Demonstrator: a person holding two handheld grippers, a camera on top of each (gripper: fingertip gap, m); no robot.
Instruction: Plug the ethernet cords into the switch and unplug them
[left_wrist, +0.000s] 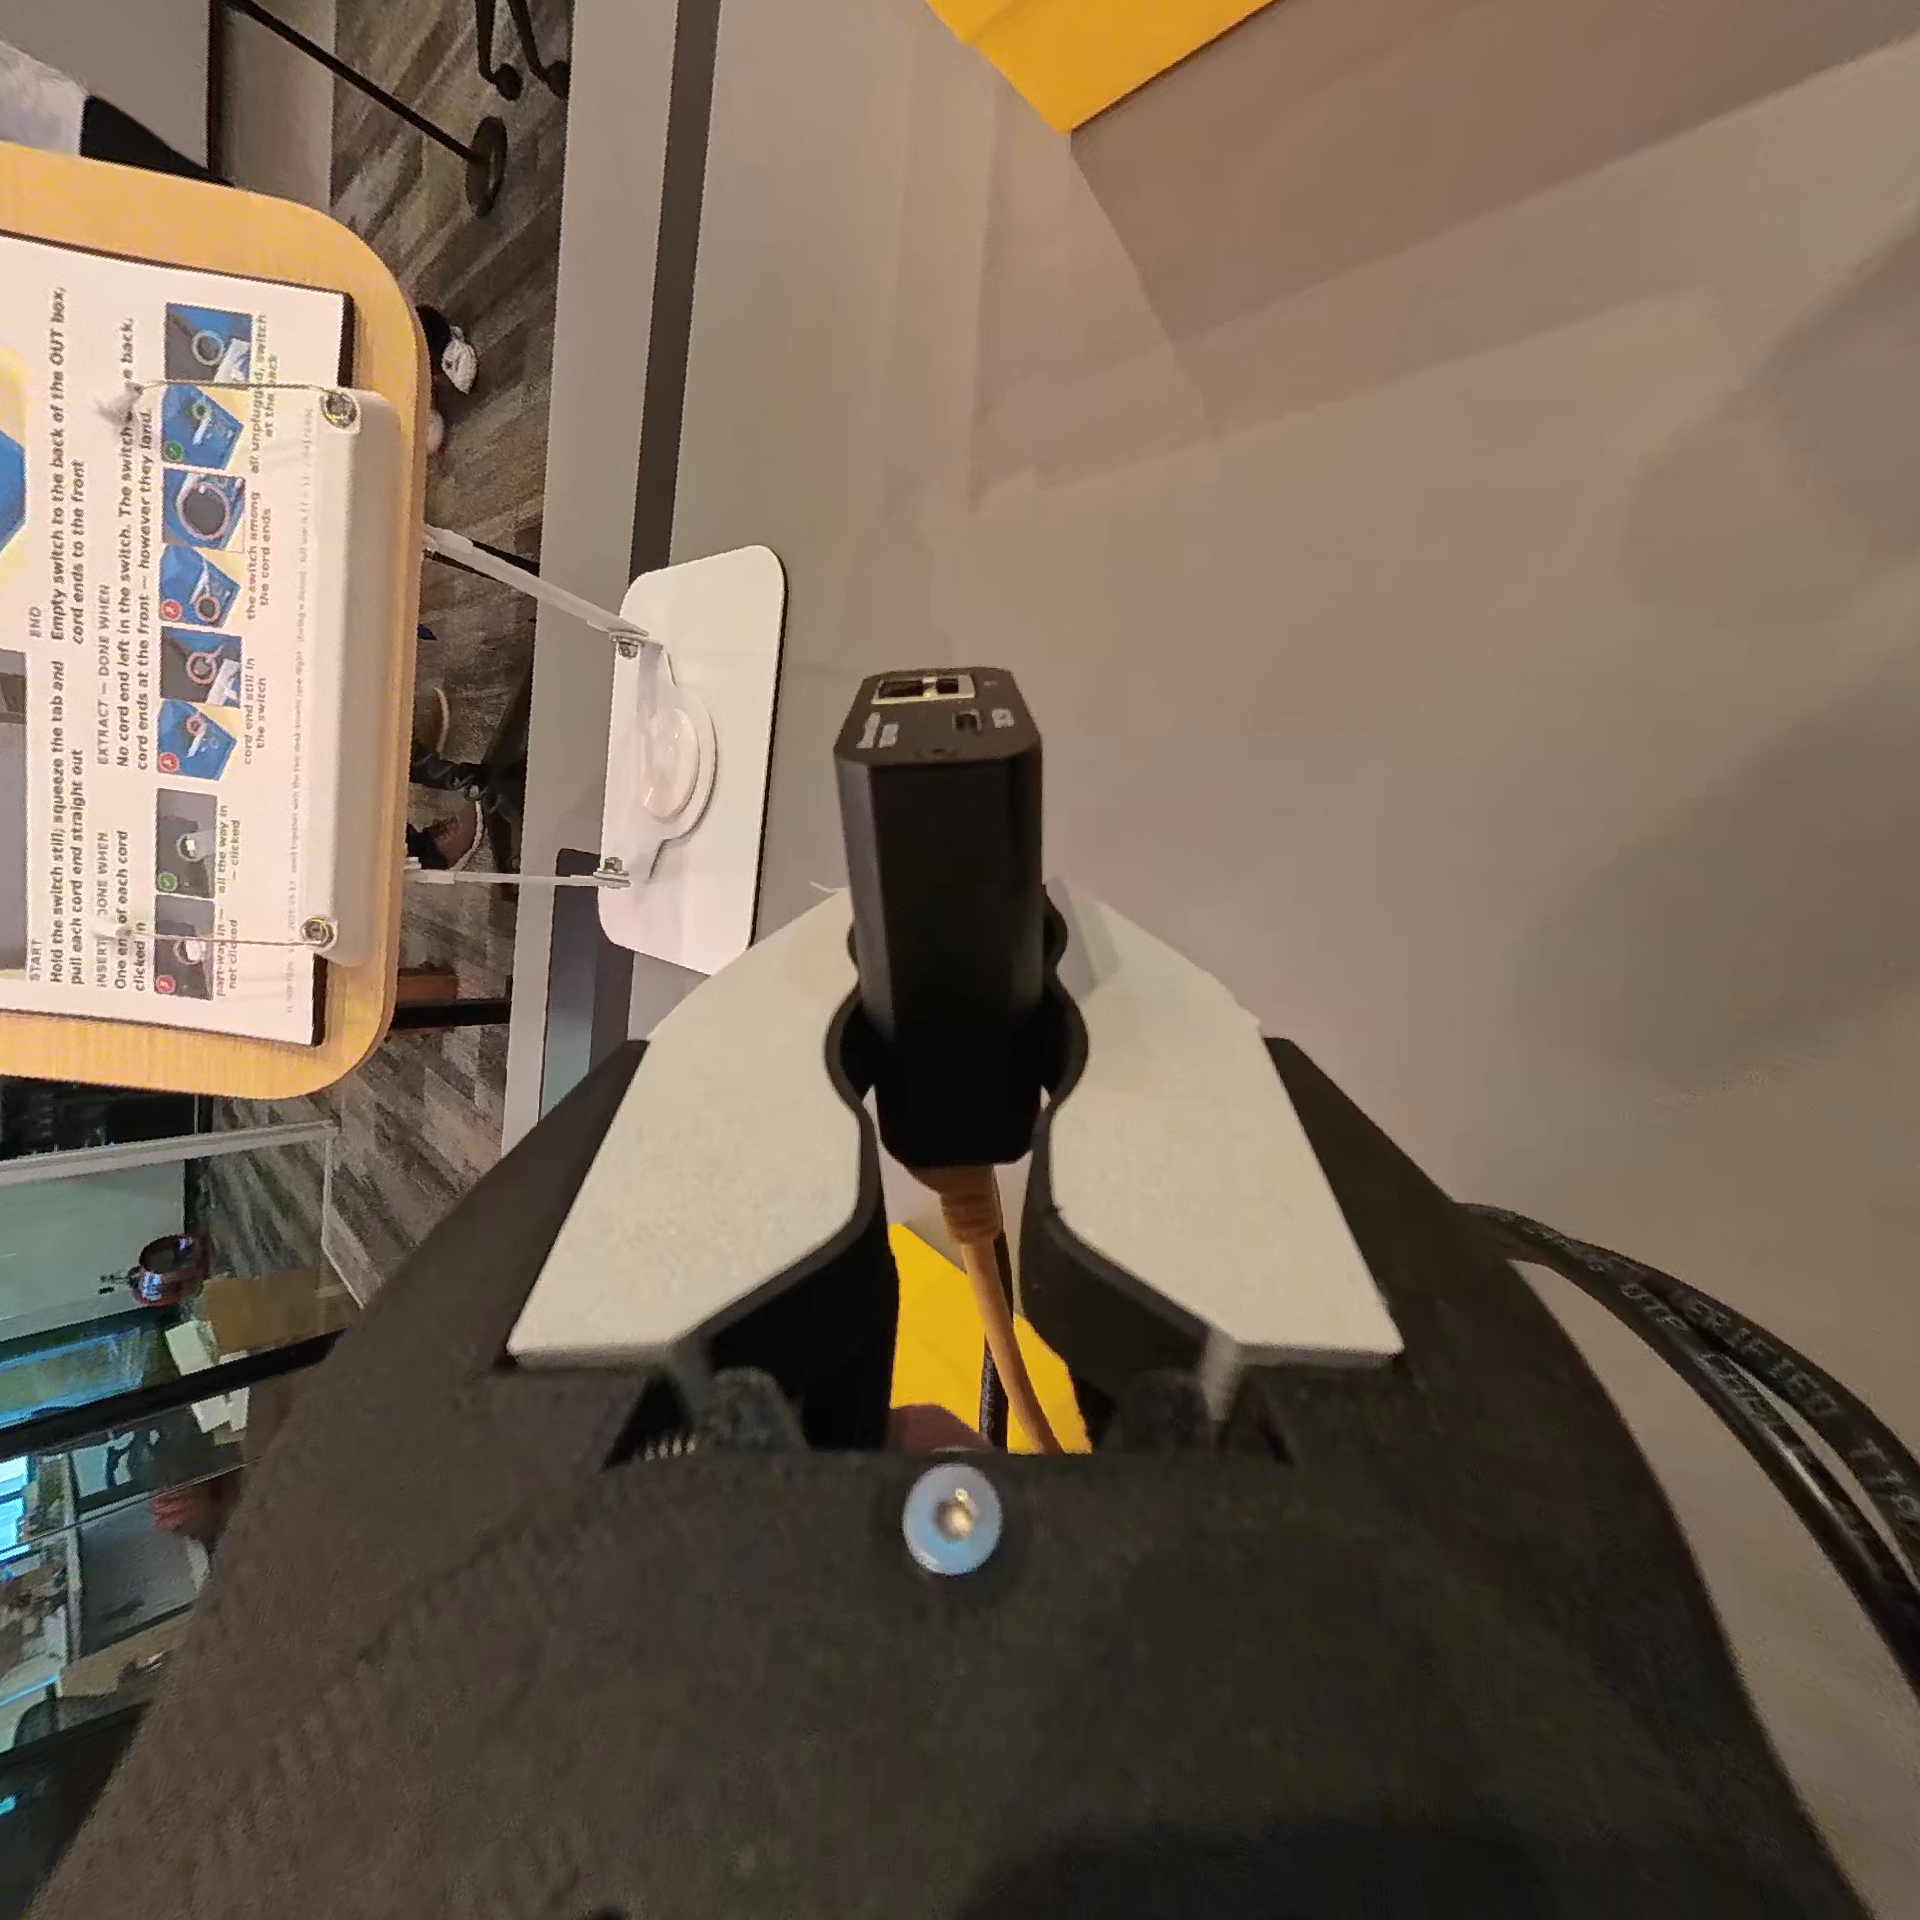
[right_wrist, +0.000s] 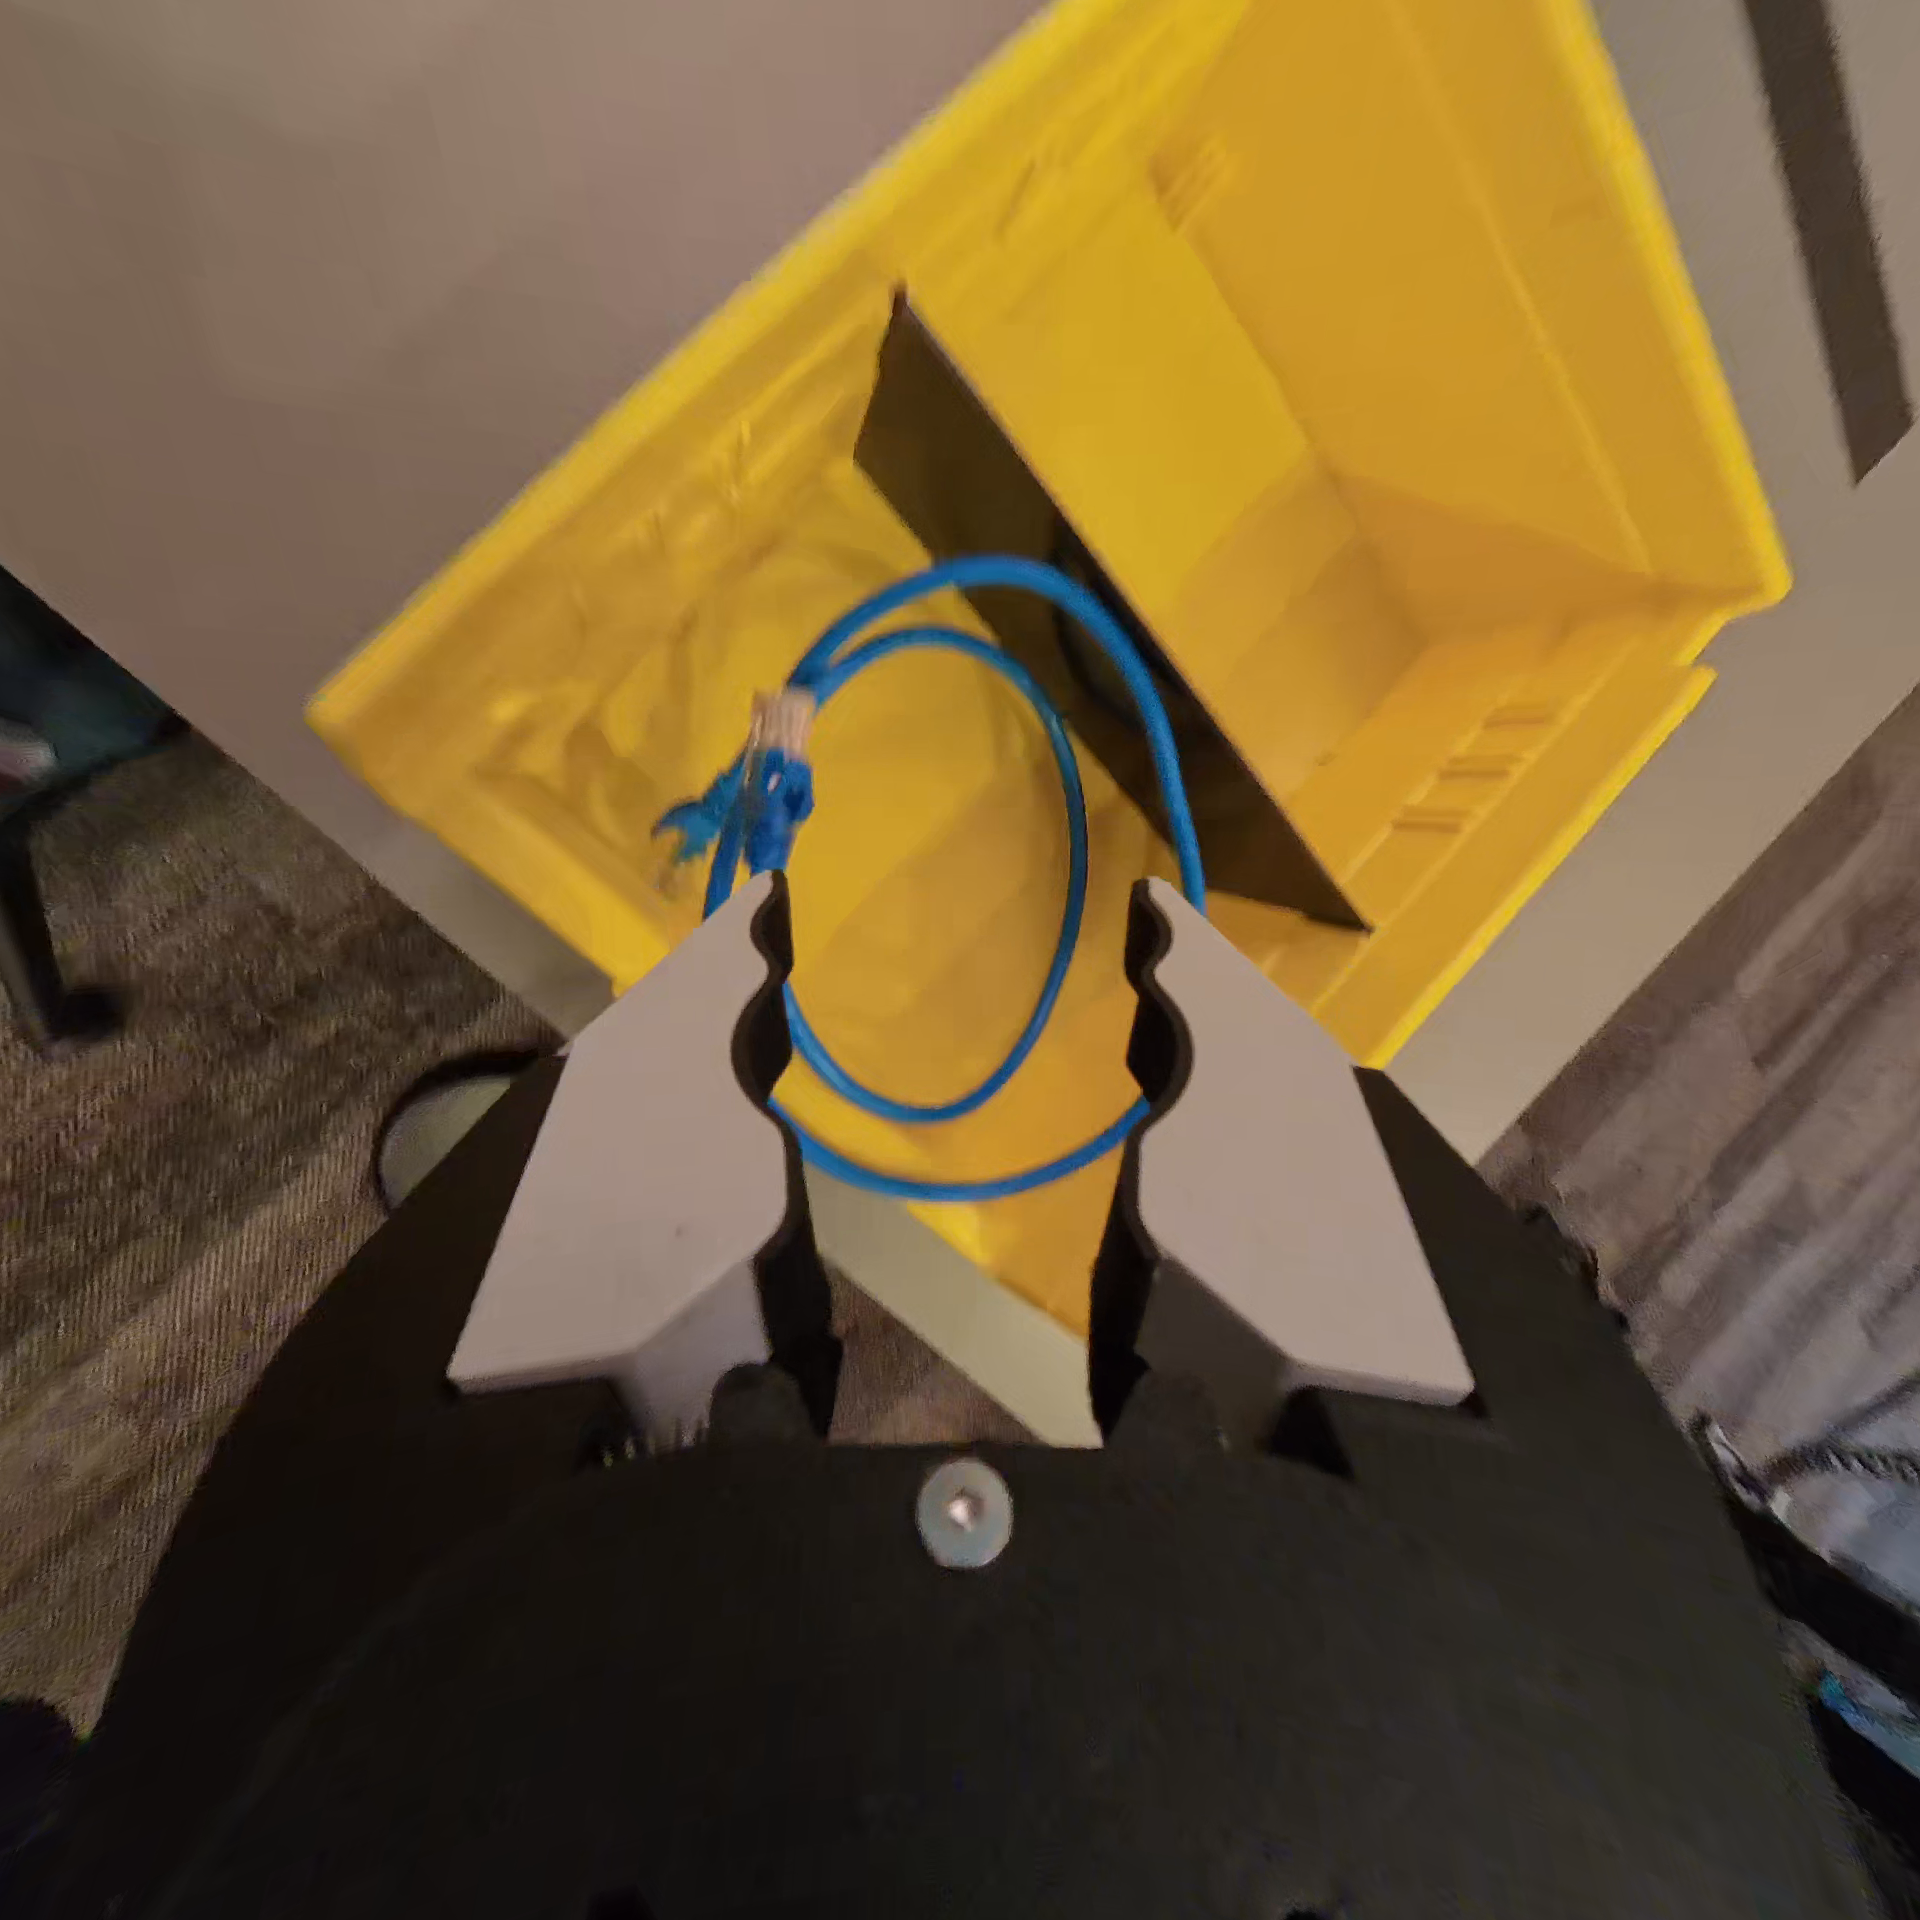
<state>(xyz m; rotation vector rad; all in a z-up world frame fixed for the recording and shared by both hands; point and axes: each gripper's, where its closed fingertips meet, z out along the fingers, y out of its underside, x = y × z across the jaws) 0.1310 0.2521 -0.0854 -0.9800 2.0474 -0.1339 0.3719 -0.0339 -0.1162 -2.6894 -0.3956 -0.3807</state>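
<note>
My left gripper (left_wrist: 951, 935) is shut on a black switch (left_wrist: 940, 862) and holds it lengthwise between the white fingers, its far port end pointing away. A tan ethernet cord (left_wrist: 987, 1299) is plugged into the switch's near end and runs back under the gripper. My right gripper (right_wrist: 961, 883) is open and empty above a yellow bin (right_wrist: 1351, 416). A coiled blue ethernet cord (right_wrist: 1049, 790) lies in the bin's near compartment, and its clear plug (right_wrist: 781, 722) sits just beyond my left fingertip. The coil's near side is hidden behind both fingers.
A black divider (right_wrist: 987, 499) splits the bin, which stands on a grey table (right_wrist: 312, 260) near its edge over carpet (right_wrist: 208, 1039). In the left wrist view, an instruction sheet (left_wrist: 156, 623) on a wooden board, a white stand (left_wrist: 696, 758), and a black cable (left_wrist: 1714, 1382) at right. Some 40 cm of space lies between my two pairs of fingers.
</note>
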